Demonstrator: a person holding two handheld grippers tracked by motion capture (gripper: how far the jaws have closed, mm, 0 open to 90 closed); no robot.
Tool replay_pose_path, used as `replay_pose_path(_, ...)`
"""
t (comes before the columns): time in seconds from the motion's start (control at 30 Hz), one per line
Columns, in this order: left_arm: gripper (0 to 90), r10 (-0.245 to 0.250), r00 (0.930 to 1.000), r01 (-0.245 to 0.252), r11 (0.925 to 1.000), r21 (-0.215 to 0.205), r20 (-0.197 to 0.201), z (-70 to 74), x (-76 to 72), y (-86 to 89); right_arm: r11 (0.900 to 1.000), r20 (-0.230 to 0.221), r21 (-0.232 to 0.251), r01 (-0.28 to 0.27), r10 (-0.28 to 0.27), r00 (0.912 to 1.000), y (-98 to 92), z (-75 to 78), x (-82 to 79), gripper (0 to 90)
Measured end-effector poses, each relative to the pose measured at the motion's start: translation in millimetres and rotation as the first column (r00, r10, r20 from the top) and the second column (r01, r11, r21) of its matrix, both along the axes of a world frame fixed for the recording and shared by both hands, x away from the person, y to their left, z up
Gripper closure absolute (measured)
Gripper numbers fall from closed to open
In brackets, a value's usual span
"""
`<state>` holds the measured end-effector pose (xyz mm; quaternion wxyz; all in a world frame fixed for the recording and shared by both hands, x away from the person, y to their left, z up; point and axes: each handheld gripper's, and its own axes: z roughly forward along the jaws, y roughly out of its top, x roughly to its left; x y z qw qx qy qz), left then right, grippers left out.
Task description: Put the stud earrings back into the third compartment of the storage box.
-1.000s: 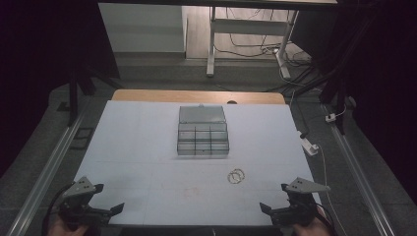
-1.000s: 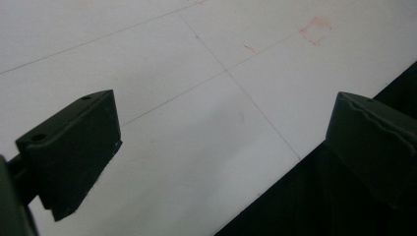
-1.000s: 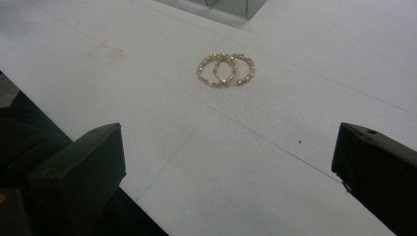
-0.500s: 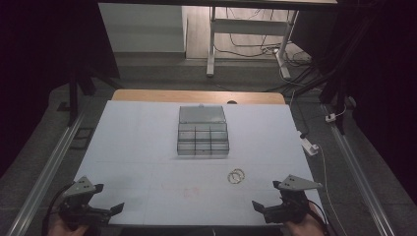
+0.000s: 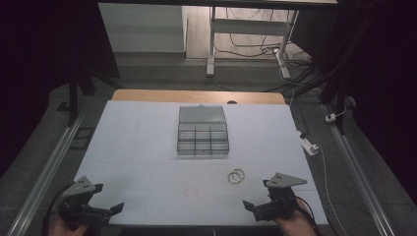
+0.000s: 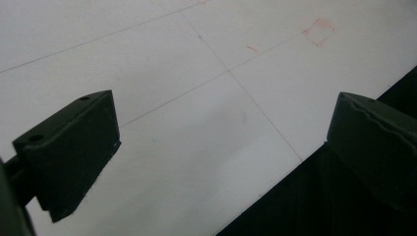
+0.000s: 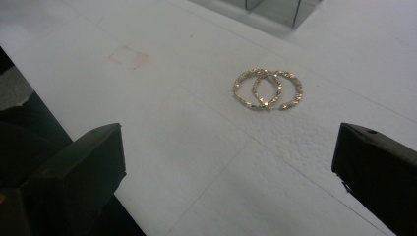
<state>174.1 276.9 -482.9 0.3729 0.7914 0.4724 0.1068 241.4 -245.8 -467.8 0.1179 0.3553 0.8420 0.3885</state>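
Two overlapping gold rings (image 7: 268, 89) lie on the white counter (image 5: 147, 147), ahead of the right hand-held gripper (image 5: 260, 204), whose jaws stand released and apart from them. The left hand-held gripper (image 5: 105, 210) is also released, at the counter's near edge. A clear compartment box (image 5: 202, 137) sits farther back, its contents hard to make out.

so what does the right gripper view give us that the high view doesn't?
Right gripper view alone: the two gold rings are overlapping, with a sparkly textured surface, lying ahead of the open right tool.
High view alone: the whole layout, with the clear compartment box lid-open at mid-table, the left tool at the near left corner, and the floor beyond.
Both: rings, white table, a box edge, faint red mark.
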Motion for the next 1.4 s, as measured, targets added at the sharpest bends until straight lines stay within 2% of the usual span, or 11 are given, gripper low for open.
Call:
replay_pose_path(0.2, 0.0, 0.0, 1.0, 0.0, 1.0, 0.001, 0.0, 0.0, 0.1, -0.2, 0.998, -0.006, -0.052, -0.045, 0.044, 0.999, 15.1, -7.0, 3.3, 0.0)
replay_pose_path(0.27, 0.0, 0.0, 1.0, 0.0, 1.0, 0.001, 0.0, 0.0, 0.2, -0.2, 0.994, 0.002, -0.083, -0.077, 0.077, 0.997, 26.3, -9.4, 6.8, 0.0)
replay_pose_path(0.7, 0.0, 0.001, 1.0, -0.001, 1.0, -0.002, -0.003, -0.2, 0.8, -0.1, 0.991, -0.037, -0.074, -0.111, 0.109, 0.9934, 53.1, -21.0, 31.8, 0.0)
replay_pose_path(0.77, 0.0, 0.0, 1.0, 0.0, 1.0, -0.003, -0.004, -0.3, 0.9, 0.1, 0.988, -0.053, -0.094, -0.126, 0.121, 0.9912, 63.2, -27.0, 39.4, 0.0)
replay_pose_path(0.9, 0.0, -0.001, 1.0, 0.001, 1.0, -0.004, -0.003, -0.3, 0.9, 0.3, 0.983, -0.062, -0.118, -0.141, 0.135, 0.9889, 70.8, -32.6, 45.5, 2.5)
replay_pose_path(1.03, 0.0, -0.002, 1.0, 0.002, 1.0, -0.004, -0.002, -0.3, 1.0, 0.2, 0.979, -0.074, -0.148, -0.141, 0.131, 0.9886, 78.2, -40.4, 58.3, 16.9)
replay_pose_path(1.1, 0.0, -0.003, 1.0, 0.003, 1.0, -0.004, -0.002, -0.3, 1.0, 0.2, 0.978, -0.078, -0.16, -0.136, 0.125, 0.9892, 79.3, -41.5, 60.4, 19.9)
replay_pose_path(1.13, 0.0, -0.003, 1.0, 0.003, 1.0, -0.005, -0.003, -0.3, 1.2, 0.2, 0.973, -0.082, -0.188, -0.136, 0.122, 0.9891, 81.0, -43.6, 65.3, 28.0)
replay_pose_path(1.17, 0.0, -0.004, 1.0, 0.004, 1.0, -0.004, -0.002, -0.3, 1.3, 0.1, 0.971, -0.086, -0.198, -0.138, 0.123, 0.9887, 81.6, -43.9, 66.9, 30.4)
replay_pose_path(1.3, 0.0, -0.005, 1.0, 0.005, 1.0, -0.002, -0.002, -0.2, 1.5, -0.1, 0.964, -0.081, -0.239, -0.115, 0.098, 0.9918, 84.5, -47.5, 73.1, 42.5)
replay_pose_path(1.4, 0.0, -0.005, 1.0, 0.005, 1.0, -0.001, 0.0, -0.4, 1.9, -0.4, 0.963, -0.077, -0.249, -0.105, 0.088, 0.9932, 85.6, -46.9, 75.6, 50.3)
